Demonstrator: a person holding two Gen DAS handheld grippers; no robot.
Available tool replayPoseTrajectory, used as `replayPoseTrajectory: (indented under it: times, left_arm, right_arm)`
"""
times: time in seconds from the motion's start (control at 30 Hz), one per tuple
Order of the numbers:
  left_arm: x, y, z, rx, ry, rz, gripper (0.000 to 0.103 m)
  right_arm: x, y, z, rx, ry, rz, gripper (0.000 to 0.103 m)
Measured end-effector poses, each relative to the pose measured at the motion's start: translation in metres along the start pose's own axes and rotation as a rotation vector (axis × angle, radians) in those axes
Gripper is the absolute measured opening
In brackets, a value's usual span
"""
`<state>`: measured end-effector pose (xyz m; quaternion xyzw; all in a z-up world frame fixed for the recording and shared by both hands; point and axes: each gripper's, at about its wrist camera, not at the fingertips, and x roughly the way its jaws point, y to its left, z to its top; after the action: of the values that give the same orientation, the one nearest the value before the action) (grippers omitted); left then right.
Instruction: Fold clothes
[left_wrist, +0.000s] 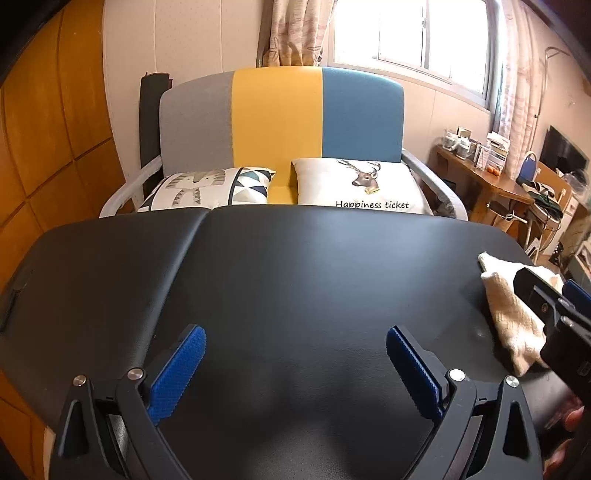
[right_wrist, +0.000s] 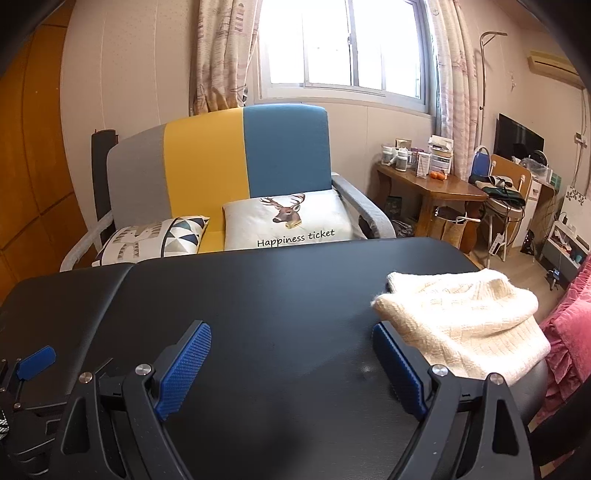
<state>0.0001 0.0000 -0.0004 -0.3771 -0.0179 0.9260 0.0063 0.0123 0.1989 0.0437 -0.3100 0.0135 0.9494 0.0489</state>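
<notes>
We see our left claw (left_wrist: 295, 365) spread wide over the smooth black desk (left_wrist: 280, 266), its ribbed blue pads gripping nothing. Our right claw (right_wrist: 291, 360) is spread just as wide and empty, its right finger (right_wrist: 397, 369) just beside the cream knit sweater (right_wrist: 465, 325). That sweater, soft, chunky and ribbed, lies folded in a rounded bundle at the desk's right edge. Beyond the far edge stands a grey, yellow and blue sofa (right_wrist: 221, 158) with two printed cushions.

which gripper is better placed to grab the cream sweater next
Right. The cream sweater lies beside the open right gripper, touching its right finger; the open left gripper faces bare black table.
</notes>
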Motion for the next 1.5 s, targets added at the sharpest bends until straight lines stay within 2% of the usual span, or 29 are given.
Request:
replayPoseTrajectory:
  times: [0.4, 0.73, 1.5]
  left_arm:
    - [0.002, 0.000, -0.003, 0.025, -0.012, 0.049, 0.100]
    - [0.004, 0.005, -0.004, 0.005, -0.006, 0.087, 0.100]
    - [0.003, -0.006, 0.000, 0.035, -0.003, 0.120, 0.100]
  right_arm:
    - [0.010, 0.021, -0.001, 0.010, 0.003, 0.013, 0.091]
    - [0.015, 0.027, -0.002, 0.011, 0.008, 0.052, 0.091]
    - [0.018, 0.014, -0.006, 0.021, 0.030, 0.073, 0.091]
